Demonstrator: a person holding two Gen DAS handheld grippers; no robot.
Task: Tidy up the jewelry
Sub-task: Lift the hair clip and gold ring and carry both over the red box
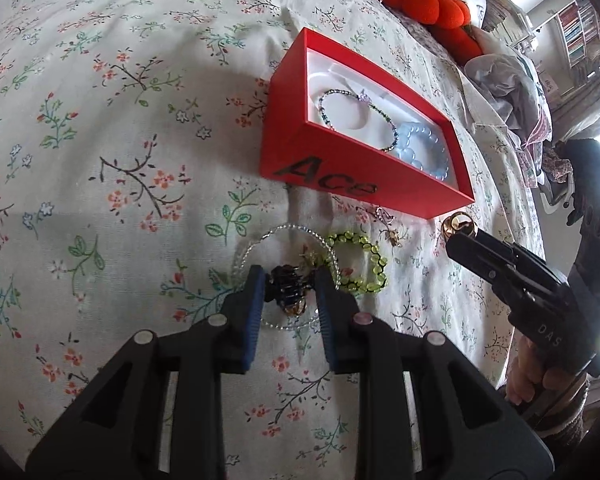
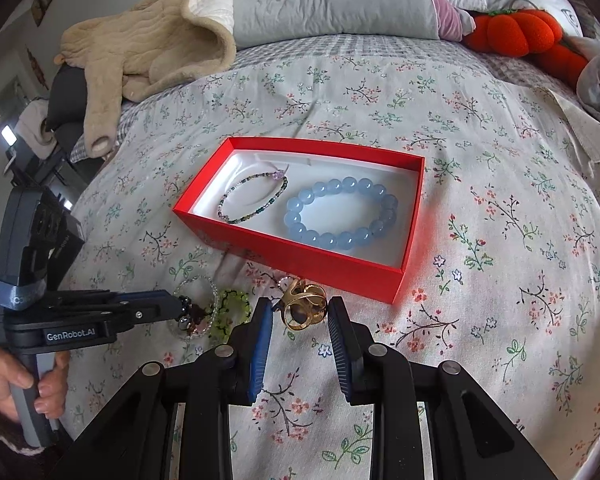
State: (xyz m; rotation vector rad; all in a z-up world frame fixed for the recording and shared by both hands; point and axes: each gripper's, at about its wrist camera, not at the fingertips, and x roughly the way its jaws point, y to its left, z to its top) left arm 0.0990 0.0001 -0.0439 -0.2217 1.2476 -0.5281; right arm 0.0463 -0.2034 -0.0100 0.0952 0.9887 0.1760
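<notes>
A red box [image 1: 340, 176] [image 2: 292, 254] lies on the floral bedsheet and holds a thin dark beaded bracelet [image 2: 256, 196] and a pale blue bead bracelet [image 2: 340, 214]. My left gripper [image 1: 290, 284] is open with its fingers on either side of a dark bead cluster [image 1: 288, 292] lying on a clear bead bracelet [image 1: 284, 236]. A green bead bracelet [image 1: 360, 260] lies beside it. My right gripper [image 2: 300, 308] is open around a gold ring ornament [image 2: 302, 306] just in front of the box.
An orange plush toy [image 2: 516, 34] and pillows lie at the bed's head. A beige blanket [image 2: 148, 40] is heaped at the far left. Crumpled clothes [image 1: 504, 84] lie at the bed's right edge. A small gold earring [image 1: 392, 236] lies near the box.
</notes>
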